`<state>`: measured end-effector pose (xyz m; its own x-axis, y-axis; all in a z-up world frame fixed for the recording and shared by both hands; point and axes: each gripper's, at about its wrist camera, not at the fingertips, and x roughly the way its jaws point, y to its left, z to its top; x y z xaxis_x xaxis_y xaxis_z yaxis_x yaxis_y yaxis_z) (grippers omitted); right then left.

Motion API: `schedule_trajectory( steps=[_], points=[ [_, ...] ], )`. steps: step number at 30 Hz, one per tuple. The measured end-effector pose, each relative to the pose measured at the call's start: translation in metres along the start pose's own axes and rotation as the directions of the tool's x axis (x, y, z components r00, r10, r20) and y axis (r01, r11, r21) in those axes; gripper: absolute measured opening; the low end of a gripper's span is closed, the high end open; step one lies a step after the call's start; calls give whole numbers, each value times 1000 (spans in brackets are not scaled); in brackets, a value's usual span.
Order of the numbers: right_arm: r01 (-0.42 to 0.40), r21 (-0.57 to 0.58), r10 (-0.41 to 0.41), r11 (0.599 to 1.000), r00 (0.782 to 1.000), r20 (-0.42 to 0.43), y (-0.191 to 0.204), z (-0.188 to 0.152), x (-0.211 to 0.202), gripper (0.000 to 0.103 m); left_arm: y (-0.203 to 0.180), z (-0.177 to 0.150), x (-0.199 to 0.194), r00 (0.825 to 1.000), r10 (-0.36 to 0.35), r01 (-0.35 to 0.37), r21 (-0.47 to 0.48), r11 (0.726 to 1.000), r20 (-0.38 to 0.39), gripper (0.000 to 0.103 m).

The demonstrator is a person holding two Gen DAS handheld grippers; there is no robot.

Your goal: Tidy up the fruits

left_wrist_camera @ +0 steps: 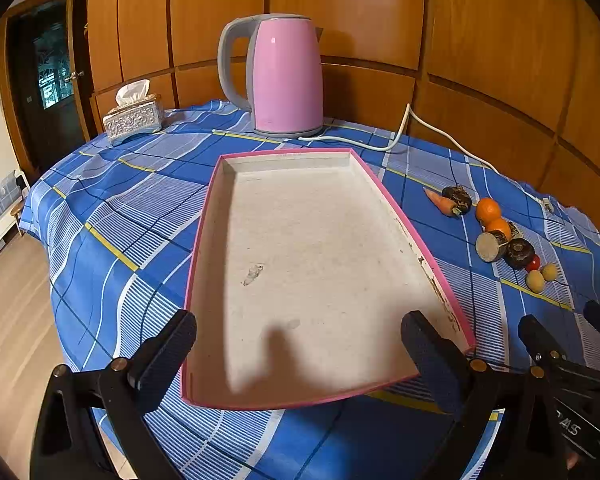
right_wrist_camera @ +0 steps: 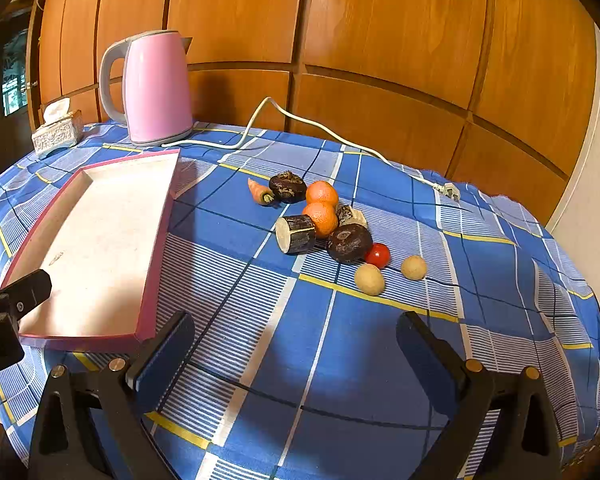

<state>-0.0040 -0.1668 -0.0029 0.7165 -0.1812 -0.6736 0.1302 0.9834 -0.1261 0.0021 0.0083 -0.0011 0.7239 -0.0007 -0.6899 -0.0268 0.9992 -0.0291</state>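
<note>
A shallow pink-rimmed tray with a white floor lies empty on the blue checked cloth; it also shows in the right wrist view. To its right lies a loose group: a small carrot, two oranges, dark round pieces, a cut log-like piece, a cherry tomato and two pale round fruits. My left gripper is open over the tray's near end. My right gripper is open, well short of the fruits.
A pink electric kettle stands at the back of the table, its white cord trailing right to a plug. A silver tissue box sits back left. Wooden panels stand behind. The table edge drops off at left.
</note>
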Motion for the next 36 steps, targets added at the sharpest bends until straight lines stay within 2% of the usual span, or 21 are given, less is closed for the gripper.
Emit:
schedule_trajectory(
  steps=[36],
  points=[
    [-2,24,1,1000,1000,5,-10,0,0,102,-3,0,0,1000,-19,19,6,1000,-6,103]
  ],
)
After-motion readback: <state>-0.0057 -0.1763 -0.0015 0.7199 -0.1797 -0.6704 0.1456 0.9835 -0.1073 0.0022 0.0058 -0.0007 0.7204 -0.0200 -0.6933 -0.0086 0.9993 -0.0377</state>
